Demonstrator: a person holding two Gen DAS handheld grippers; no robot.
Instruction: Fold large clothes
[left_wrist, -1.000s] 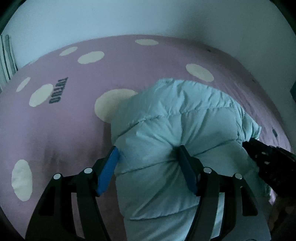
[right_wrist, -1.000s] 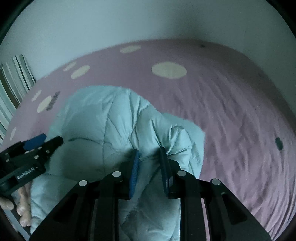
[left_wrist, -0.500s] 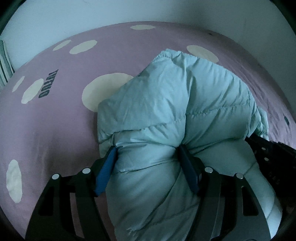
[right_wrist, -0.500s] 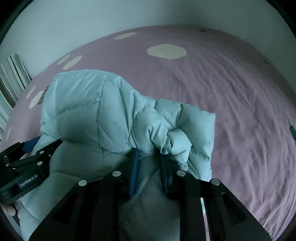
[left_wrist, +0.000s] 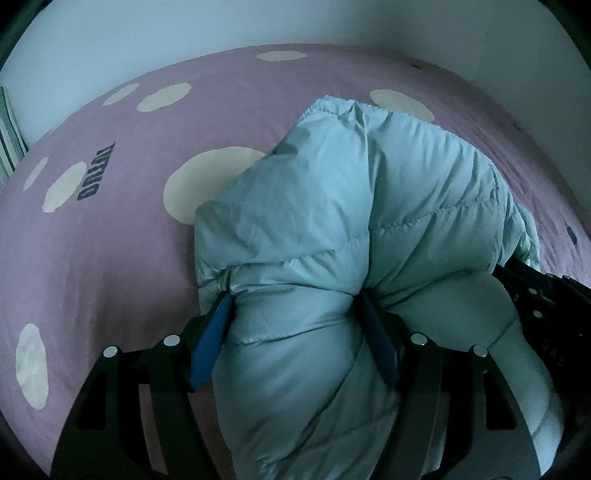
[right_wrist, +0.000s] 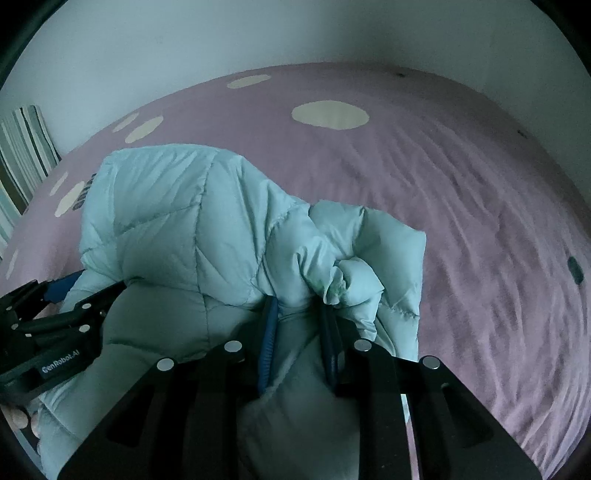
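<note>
A pale blue quilted puffer jacket (left_wrist: 332, 229) is bunched up above a purple bedspread (left_wrist: 110, 258). My left gripper (left_wrist: 295, 306) is shut on a thick bundle of the jacket, blue pads pressed into both sides. My right gripper (right_wrist: 297, 310) is shut on another fold of the jacket (right_wrist: 192, 229), close to its right edge. The jacket drapes forward over both sets of fingers. The left gripper also shows at the left of the right wrist view (right_wrist: 55, 295), and the right gripper at the right edge of the left wrist view (left_wrist: 535, 295).
The bedspread (right_wrist: 443, 192) has cream dots and dark lettering (left_wrist: 94, 171). A pale wall (right_wrist: 295, 37) runs behind the bed. A striped pillow (right_wrist: 22, 147) lies at the far left.
Both grippers have lifted the jacket; its upper part has risen and now folds forward over the fingers. Both grips stayed shut.
</note>
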